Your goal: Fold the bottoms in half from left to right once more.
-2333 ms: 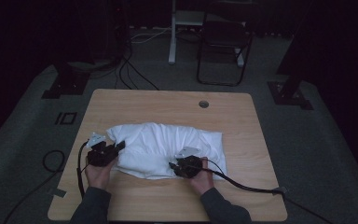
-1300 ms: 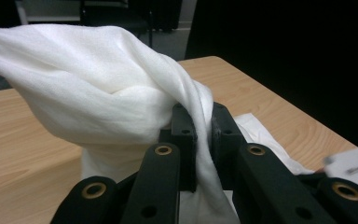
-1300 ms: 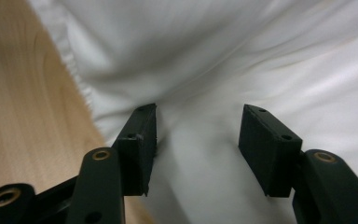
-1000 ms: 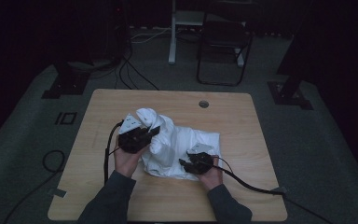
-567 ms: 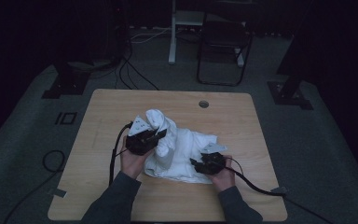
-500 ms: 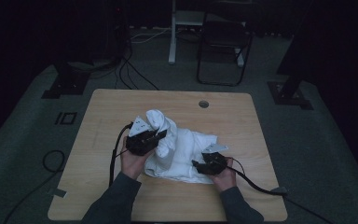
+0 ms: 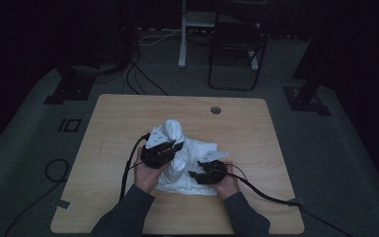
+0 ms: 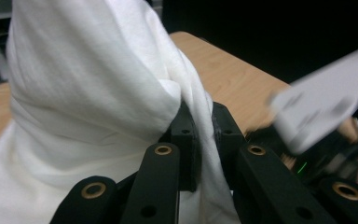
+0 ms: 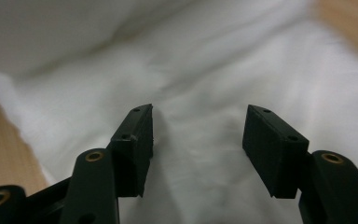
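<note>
A white cloth (image 7: 200,154) lies bunched in the middle of the wooden table (image 7: 123,118). One part of it is lifted into a peak (image 7: 170,129). My left gripper (image 7: 171,148) is shut on a fold of the cloth (image 8: 88,93). In the left gripper view the fabric is pinched between the jaws of the left gripper (image 8: 204,135) and drapes over them. My right gripper (image 7: 194,175) sits at the cloth's near right. Its jaws have just been opening. In the right gripper view the right gripper (image 9: 198,135) stands open just over flat cloth (image 9: 205,70), with nothing pinched.
A round grommet hole (image 7: 215,109) sits near the table's far edge. Cables trail from both grippers over the near edge (image 7: 271,198). A chair (image 7: 237,49) and stand bases stand on the dark floor beyond the table.
The cloth lay spread flat; my left gripper has pulled its left part up and rightward over the middle, bunching it. My right gripper slid slightly right on the cloth.
</note>
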`<state>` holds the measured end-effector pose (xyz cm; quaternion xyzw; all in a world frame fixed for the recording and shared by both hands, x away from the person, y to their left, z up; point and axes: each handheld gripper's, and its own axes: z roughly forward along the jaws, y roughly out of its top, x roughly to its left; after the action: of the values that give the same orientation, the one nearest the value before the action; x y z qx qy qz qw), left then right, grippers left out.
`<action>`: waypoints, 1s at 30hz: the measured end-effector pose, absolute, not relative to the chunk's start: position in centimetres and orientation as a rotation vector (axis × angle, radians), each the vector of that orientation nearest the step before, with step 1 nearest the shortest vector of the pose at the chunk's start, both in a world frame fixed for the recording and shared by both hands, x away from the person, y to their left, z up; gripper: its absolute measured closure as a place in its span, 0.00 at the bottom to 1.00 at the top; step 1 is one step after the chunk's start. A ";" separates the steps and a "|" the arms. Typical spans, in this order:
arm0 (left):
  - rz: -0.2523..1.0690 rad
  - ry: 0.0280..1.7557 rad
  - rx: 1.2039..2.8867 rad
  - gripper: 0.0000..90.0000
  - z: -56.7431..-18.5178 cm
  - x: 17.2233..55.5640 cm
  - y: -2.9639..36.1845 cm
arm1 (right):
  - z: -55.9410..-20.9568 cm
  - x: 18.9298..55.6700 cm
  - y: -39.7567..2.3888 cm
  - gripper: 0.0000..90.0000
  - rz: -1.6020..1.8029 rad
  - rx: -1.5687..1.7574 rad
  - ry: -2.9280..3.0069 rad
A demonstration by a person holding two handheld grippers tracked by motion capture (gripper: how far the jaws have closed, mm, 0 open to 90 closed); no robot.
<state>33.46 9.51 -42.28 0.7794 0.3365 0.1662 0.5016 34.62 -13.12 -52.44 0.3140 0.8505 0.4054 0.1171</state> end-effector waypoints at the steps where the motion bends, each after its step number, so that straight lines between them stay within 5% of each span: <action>1: 0.390 0.809 1.887 0.92 -42.7 33.7 9.1 | -52.0 34.5 -14.1 0.47 1.205 0.946 2.457; 9: 0.252 0.814 1.994 0.92 -48.2 34.9 3.9 | -50.4 35.1 -20.8 0.47 1.259 1.145 2.277; 13: 0.195 0.835 2.086 0.91 -51.3 35.3 1.8 | -49.2 34.9 -21.7 0.47 1.353 1.166 2.206; 20: 0.190 0.834 2.084 0.91 -51.2 35.3 2.0 | -48.1 35.9 -19.2 0.46 1.418 1.073 2.263; 22: 0.186 0.837 2.083 0.90 -51.1 35.2 2.0 | -48.4 36.7 -18.2 0.56 1.397 1.068 2.288; 23: 0.180 0.838 2.083 0.89 -51.1 35.3 2.1 | -48.5 37.1 -17.8 0.73 1.404 1.056 2.309; 24: 0.171 0.842 2.083 0.89 -51.0 35.3 2.1 | -48.5 37.1 -17.8 0.73 1.404 1.056 2.309; 25: 0.149 0.854 2.070 0.87 -50.7 35.4 2.4 | -48.6 37.3 -17.6 0.86 1.403 1.049 2.319; 26: 0.137 0.854 2.065 0.73 -50.3 35.4 2.5 | -48.7 38.1 -17.4 0.96 1.386 1.106 2.303; 30: 0.148 0.801 2.011 0.65 -46.9 34.2 4.2 | -48.6 38.7 -18.0 0.96 1.388 1.173 2.265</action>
<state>34.21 4.21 -46.87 0.8195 0.3264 0.0605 0.4671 38.73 -17.98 -48.64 0.4012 0.7746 0.4745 0.1184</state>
